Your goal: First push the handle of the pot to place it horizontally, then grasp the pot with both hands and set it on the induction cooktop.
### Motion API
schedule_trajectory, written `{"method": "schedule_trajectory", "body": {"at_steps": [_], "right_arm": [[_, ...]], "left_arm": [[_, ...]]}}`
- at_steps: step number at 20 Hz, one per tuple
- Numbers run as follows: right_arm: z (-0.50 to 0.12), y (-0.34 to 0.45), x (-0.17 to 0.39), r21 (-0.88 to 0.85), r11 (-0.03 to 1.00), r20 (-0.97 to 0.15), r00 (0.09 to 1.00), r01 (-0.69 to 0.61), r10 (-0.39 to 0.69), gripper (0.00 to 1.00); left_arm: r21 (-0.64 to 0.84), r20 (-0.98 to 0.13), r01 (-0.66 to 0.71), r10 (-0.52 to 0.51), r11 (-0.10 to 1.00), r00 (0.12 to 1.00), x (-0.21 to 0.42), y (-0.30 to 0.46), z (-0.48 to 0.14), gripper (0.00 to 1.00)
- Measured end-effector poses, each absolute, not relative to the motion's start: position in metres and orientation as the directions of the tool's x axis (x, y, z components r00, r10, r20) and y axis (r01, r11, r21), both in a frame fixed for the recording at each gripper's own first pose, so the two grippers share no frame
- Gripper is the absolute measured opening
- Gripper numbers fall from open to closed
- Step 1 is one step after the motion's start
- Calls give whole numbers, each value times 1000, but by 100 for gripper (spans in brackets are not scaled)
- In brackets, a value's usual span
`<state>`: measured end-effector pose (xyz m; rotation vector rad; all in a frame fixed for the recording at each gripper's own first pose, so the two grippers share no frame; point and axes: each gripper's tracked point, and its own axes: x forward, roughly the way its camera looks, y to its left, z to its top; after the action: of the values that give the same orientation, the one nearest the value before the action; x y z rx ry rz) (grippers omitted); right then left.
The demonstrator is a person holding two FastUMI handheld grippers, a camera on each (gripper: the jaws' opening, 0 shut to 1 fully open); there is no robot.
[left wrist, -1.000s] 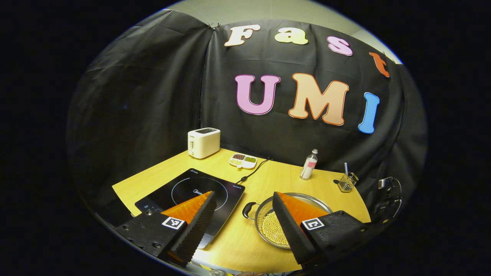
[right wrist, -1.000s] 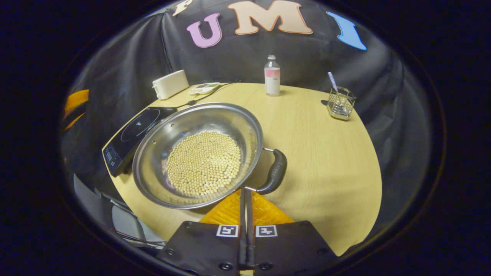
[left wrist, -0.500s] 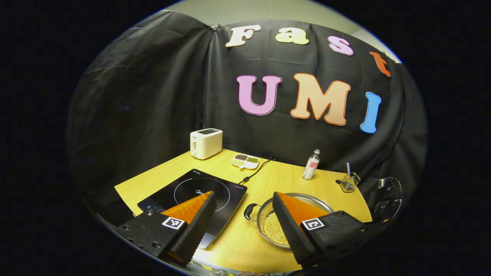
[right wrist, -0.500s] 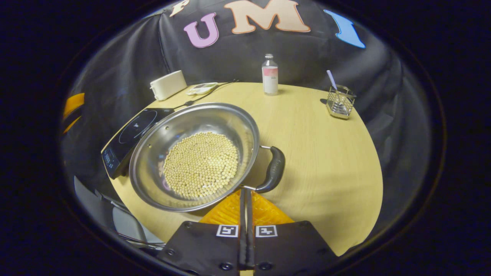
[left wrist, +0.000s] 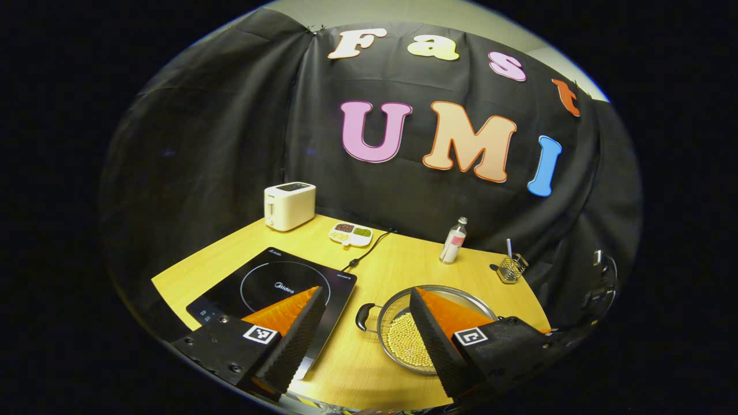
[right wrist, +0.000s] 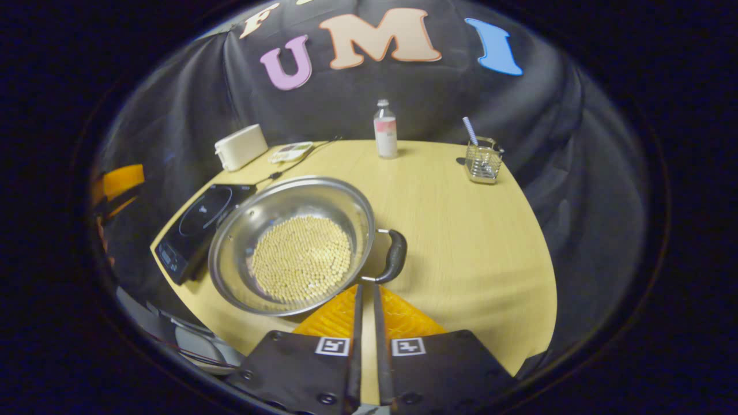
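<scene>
Black cloth wall [left wrist: 219,144] hangs in creased panels behind the table, a vertical seam at about 11 o'clock in the left gripper view. Above the cloth, at 12 o'clock, a strip of pale wall [left wrist: 403,11] shows.

Light wooden table [right wrist: 473,230] has a rounded far edge and plain grain, evenly lit, with soft shadows. In the right gripper view the cloth [right wrist: 565,144] drapes down past the table rim at 3 o'clock.

At 7 o'clock in that view, below the table edge, grey shapes, too blurred to identify.
</scene>
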<state>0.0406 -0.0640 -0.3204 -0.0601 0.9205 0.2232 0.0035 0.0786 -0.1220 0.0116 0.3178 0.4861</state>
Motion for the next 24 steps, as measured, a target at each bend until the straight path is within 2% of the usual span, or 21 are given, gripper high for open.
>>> {"method": "schedule_trajectory", "body": {"at_steps": [1, 2, 3, 6, 7, 9, 13, 16, 20, 24], "right_arm": [[-317, -64, 42, 36, 982, -786, 601, -186, 143, 24], [-311, -61, 44, 34, 987, -777, 617, -155, 123, 31], [-309, -56, 44, 33, 992, -773, 625, -125, 105, 40], [-303, -46, 51, -5, 998, -754, 656, -59, 35, 68], [-307, -43, 53, -16, 999, -754, 657, -45, 17, 80], [-310, -38, 57, -24, 999, -764, 645, -31, 2, 96], [-328, -43, 77, -38, 999, -791, 611, -19, -19, 98], [-350, -48, 88, -20, 1000, -825, 565, -23, -3, 96], [-376, -57, 94, 8, 1000, -869, 495, -12, 13, 96], [-396, -58, 94, 43, 999, -896, 443, -8, 42, 96]], "left_arm": [[86, -301, -425, 430, 901, 851, 9, 80, -123, 95], [88, -313, -391, 398, 916, 862, 15, 81, -126, 92], [89, -337, -356, 364, 930, 868, 21, 85, -133, 95], [69, -398, -279, 283, 958, 873, 36, 100, -150, 96], [56, -421, -266, 264, 962, 868, 40, 107, -159, 95], [30, -481, -266, 247, 964, 841, 45, 122, -180, 96], [-56, -605, -277, 188, 959, 774, 58, 127, -231, 96], [-29, -630, -283, 202, 959, 750, 71, 136, -252, 97], [-56, -693, -283, 166, 958, 702, 81, 132, -283, 97], [-21, -749, -312, 192, 950, 635, 82, 142, -313, 97]]}}
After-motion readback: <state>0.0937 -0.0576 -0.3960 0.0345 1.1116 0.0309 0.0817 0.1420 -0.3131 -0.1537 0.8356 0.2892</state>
